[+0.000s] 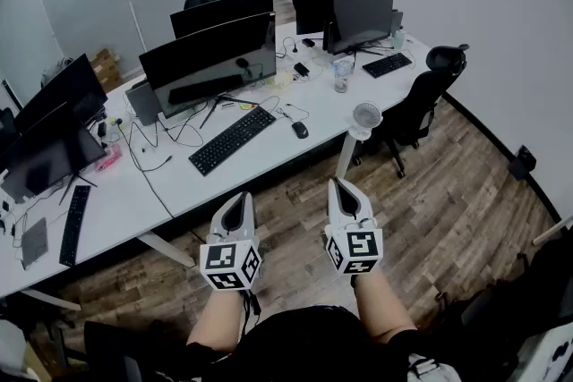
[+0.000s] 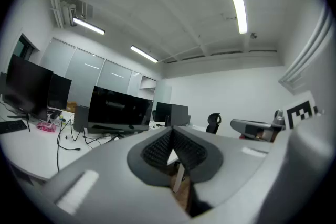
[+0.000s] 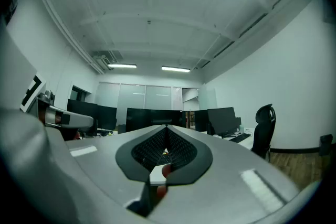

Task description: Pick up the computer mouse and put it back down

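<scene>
- Near side of the keyboard, well apart from it and over the wood floor: left gripper, grey jaws closed tip to tip, ribbed pads meeting, nothing held.
- Just right of the keyboard, on the white desk: computer mouse, small, dark, rounded, untouched.
- Probably light and rigid, with a smooth plastic shell that could slip; best pinched gently across its two long sides near the middle, clear of the buttons.
- Right of the keyboard and on its near side, well short of the mouse: right gripper, jaws shut together, empty; needs opening before any grasp.
</scene>
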A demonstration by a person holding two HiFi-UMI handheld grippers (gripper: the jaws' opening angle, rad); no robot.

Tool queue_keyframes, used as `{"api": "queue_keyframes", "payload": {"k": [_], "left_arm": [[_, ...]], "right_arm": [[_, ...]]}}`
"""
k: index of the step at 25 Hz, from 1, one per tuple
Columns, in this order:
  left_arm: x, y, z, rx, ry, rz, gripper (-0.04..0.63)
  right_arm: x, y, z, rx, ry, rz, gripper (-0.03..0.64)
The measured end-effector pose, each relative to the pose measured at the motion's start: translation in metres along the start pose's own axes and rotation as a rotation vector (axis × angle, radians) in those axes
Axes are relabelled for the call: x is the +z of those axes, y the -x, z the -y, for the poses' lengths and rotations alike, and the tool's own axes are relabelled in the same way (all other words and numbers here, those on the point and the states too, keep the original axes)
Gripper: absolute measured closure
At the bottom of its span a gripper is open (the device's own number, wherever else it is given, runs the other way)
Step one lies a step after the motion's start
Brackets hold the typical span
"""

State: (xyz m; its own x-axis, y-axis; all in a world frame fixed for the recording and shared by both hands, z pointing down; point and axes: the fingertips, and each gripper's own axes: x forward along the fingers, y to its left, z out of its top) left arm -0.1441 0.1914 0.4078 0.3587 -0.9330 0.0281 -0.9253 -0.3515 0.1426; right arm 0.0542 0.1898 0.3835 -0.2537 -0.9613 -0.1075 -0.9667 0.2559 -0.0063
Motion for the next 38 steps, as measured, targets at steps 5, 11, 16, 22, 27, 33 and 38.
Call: {"api": "queue_keyframes", "payload": {"k": [5, 11, 16, 22, 27, 33, 38], "left_arm": [[0.0, -0.015, 0.015, 0.014, -0.009, -0.002, 0.541], [-0.005, -0.038, 0.04, 0.033, -0.022, -0.002, 0.541], [-0.014, -0.053, 0.057, 0.056, -0.018, -0.005, 0.541], [-0.029, -0.058, 0.068, 0.079, -0.004, -0.03, 0.541], [-0.037, -0.078, 0.063, 0.088, -0.001, -0.051, 0.541], [-0.045, -0.128, 0.048, 0.065, -0.008, -0.06, 0.541], [-0.042, -0.184, 0.022, 0.042, -0.014, -0.043, 0.541]], "right_arm": [[0.0, 0.001, 0.019, 0.022, -0.041, 0.019, 0.62], [0.001, -0.01, 0.044, 0.057, -0.041, 0.032, 0.62], [-0.004, -0.016, 0.066, 0.073, -0.049, 0.019, 0.62], [-0.018, -0.02, 0.08, 0.102, -0.057, -0.002, 0.62], [-0.03, -0.034, 0.092, 0.094, -0.065, -0.012, 0.62], [-0.046, -0.078, 0.108, 0.073, -0.061, -0.02, 0.62], [-0.053, -0.136, 0.118, 0.064, -0.045, -0.008, 0.62]]}}
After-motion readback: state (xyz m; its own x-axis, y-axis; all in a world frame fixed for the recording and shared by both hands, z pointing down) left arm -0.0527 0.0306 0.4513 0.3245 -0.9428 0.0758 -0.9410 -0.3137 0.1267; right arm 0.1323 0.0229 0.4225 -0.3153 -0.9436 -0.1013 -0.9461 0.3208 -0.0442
